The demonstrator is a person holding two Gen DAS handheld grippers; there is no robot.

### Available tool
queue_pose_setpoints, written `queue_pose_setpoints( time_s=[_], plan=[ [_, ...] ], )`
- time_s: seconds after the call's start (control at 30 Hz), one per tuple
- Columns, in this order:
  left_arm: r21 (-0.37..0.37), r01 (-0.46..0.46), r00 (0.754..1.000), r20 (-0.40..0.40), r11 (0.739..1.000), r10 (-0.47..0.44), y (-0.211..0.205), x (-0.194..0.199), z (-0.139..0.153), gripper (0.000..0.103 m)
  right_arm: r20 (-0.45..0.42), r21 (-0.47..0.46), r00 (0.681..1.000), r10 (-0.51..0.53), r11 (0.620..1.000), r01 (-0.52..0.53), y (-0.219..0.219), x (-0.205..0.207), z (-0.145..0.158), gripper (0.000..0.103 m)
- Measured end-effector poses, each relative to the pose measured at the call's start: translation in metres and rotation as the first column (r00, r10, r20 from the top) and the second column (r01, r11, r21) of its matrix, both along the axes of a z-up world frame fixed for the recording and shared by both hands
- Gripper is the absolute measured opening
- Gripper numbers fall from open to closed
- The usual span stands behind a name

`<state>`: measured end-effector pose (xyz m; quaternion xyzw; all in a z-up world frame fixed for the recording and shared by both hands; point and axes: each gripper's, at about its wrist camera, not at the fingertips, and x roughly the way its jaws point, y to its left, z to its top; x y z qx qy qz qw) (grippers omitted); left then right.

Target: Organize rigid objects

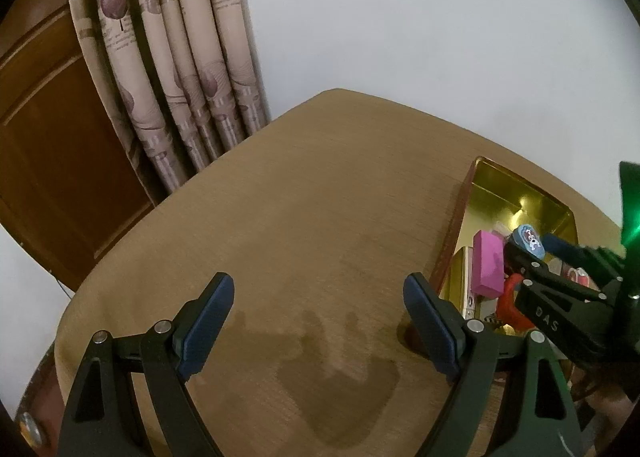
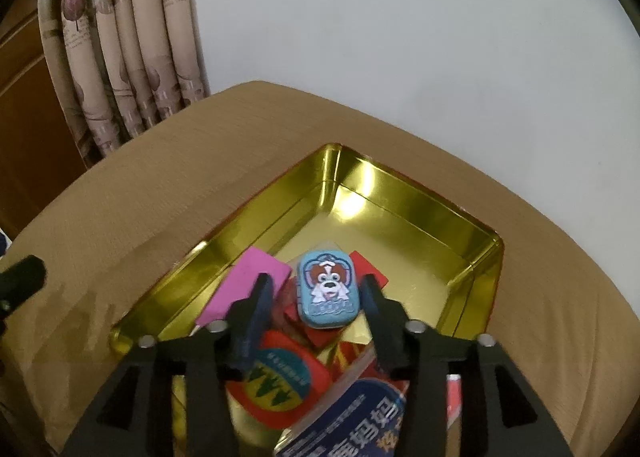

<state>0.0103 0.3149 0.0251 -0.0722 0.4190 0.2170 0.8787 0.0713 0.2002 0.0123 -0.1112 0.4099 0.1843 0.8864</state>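
- The small blue tin (image 2: pixel 329 288) with a cartoon dog lies in the gold tray (image 2: pixel 420 193), on top of red items, beside a pink block (image 2: pixel 248 289).
- The right gripper (image 2: pixel 316 289) has its jaws apart on either side of the tin, not touching it.
- The left gripper (image 1: pixel 320 297) stands wide apart over the bare wooden table (image 1: pixel 300 185), left of the tray.

Dim indoor light, glare on the gold tin (image 2: pixel 400 193) (fisheye-bent edges), slight motion blur.

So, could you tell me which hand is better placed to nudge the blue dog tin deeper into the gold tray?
Right: its tool brackets the blue dog tin inside the gold tray; the left tool hovers over bare table.
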Motion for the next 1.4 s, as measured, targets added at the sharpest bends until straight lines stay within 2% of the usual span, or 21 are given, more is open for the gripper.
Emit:
queue_pose_setpoints(
  time_s=[0.4, 0.63, 0.73, 0.83, 1.0, 1.4],
  plan=[
    [0.002, 0.052, 0.999, 0.013, 0.999, -0.052, -0.013, 0.000, 0.004, 0.085, 0.015, 0.066, 0.998, -0.055, 0.996, 0.054, -0.041, -0.046, 0.033, 0.064],
    [0.011, 0.123, 0.992, 0.009, 0.992, -0.123, -0.035, 0.001, 0.003, 0.087, 0.032, 0.065, 0.998, -0.055, 0.996, 0.053, -0.059, -0.085, 0.033, 0.069],
    [-0.019, 0.150, 0.989, 0.011, 0.989, -0.150, -0.043, 0.000, 0.003, 0.087, 0.028, 0.057, 0.998, -0.062, 0.997, 0.061, -0.062, -0.097, 0.030, 0.069],
    [-0.032, 0.164, 0.986, 0.013, 0.986, -0.164, -0.048, 0.000, 0.003, 0.087, 0.020, 0.059, 0.996, -0.083, 0.995, 0.082, -0.067, -0.100, 0.029, 0.070],
    [0.002, 0.191, 0.981, 0.013, 0.982, -0.191, -0.060, -0.001, 0.005, 0.088, 0.015, 0.067, 0.993, -0.121, 0.991, 0.120, -0.073, -0.102, 0.033, 0.073],
    [0.040, 0.216, 0.976, 0.007, 0.976, -0.217, -0.072, -0.002, 0.005, 0.090, -0.005, 0.047, 0.994, -0.109, 0.993, 0.110, -0.071, -0.109, 0.028, 0.074]
  ],
)
